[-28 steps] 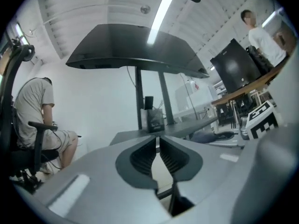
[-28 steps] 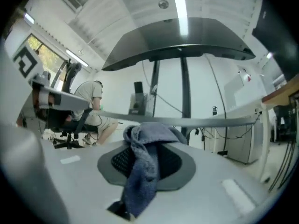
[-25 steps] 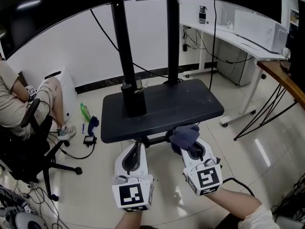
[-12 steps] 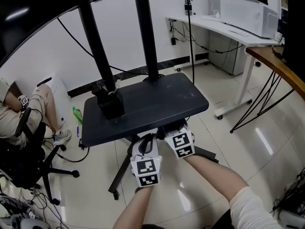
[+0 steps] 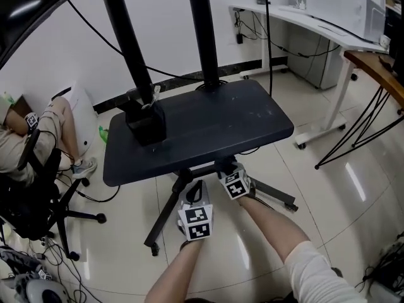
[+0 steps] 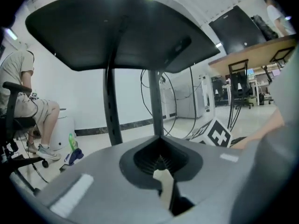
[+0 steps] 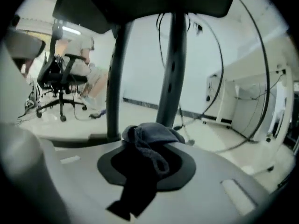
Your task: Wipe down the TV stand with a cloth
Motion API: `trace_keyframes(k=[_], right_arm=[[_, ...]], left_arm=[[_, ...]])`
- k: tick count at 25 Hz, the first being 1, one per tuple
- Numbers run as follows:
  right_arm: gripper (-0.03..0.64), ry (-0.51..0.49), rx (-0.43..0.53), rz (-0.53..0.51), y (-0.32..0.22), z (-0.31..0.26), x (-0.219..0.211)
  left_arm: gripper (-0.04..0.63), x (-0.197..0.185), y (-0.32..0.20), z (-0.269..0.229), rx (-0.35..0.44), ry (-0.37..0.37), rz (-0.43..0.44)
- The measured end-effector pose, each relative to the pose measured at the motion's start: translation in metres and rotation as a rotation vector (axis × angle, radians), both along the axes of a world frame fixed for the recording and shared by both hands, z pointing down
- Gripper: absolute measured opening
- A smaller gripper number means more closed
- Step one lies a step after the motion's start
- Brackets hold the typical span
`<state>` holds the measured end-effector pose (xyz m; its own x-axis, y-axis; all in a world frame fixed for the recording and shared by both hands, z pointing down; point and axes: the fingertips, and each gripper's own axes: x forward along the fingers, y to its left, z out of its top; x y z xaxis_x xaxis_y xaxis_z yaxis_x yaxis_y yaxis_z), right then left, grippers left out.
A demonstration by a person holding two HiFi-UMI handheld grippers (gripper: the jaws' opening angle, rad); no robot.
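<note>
Right claw (image 7: 138, 171) clamps the cloth (image 7: 152, 134) beneath the TV stand (image 5: 208, 128); left claw (image 6: 164, 190) is pressed together, empty.

i see a glossy pale tiled floor (image 5: 353, 219) under a white wall (image 5: 63, 55) with a dark baseboard (image 5: 180, 77). a white desk (image 5: 303, 19) stands far right, with a wooden table (image 5: 372, 65) on thin black legs nearer. at left a person (image 5: 19, 141) sits in a black office chair (image 5: 31, 194), and cables (image 5: 95, 194) trail beside it.

The right gripper (image 5: 228, 174) has dropped and advanced: the black flat-shelved TV stand (image 5: 208, 128), previously ahead of it, now lies overhead. Its dark blue fabric cloth (image 7: 148, 141) went under with it. The left gripper (image 5: 196, 194) has closed in alongside.
</note>
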<state>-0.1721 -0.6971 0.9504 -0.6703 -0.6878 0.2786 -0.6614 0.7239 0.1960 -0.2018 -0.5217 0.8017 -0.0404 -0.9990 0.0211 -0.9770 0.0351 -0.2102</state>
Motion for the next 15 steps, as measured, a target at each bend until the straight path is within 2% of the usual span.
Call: trace_keyframes(k=[2,5,7,10,15], right_arm=[[0.094,0.080,-0.035,-0.006,0.002,0.050,-0.006],[0.094,0.105,-0.043,0.015,0.004,0.072,-0.016],[0.094,0.107,-0.047,0.050,-0.003,0.081,0.010],[0.094,0.196,-0.052,0.126,-0.007,0.120,0.089],[0.094,0.301,-0.116,0.294,0.016,0.168,0.289]], left_arm=[[0.114,-0.009,0.000,0.026,-0.038,-0.011,0.010],[0.114,-0.034,-0.001,0.045,-0.068,0.000,0.023],[0.114,-0.027,-0.008,0.054,-0.081,0.004,0.036],[0.114,-0.002,-0.011,0.065,-0.090,0.019,0.099],[0.124,0.059,-0.013,0.069,-0.085,0.045,0.236]])
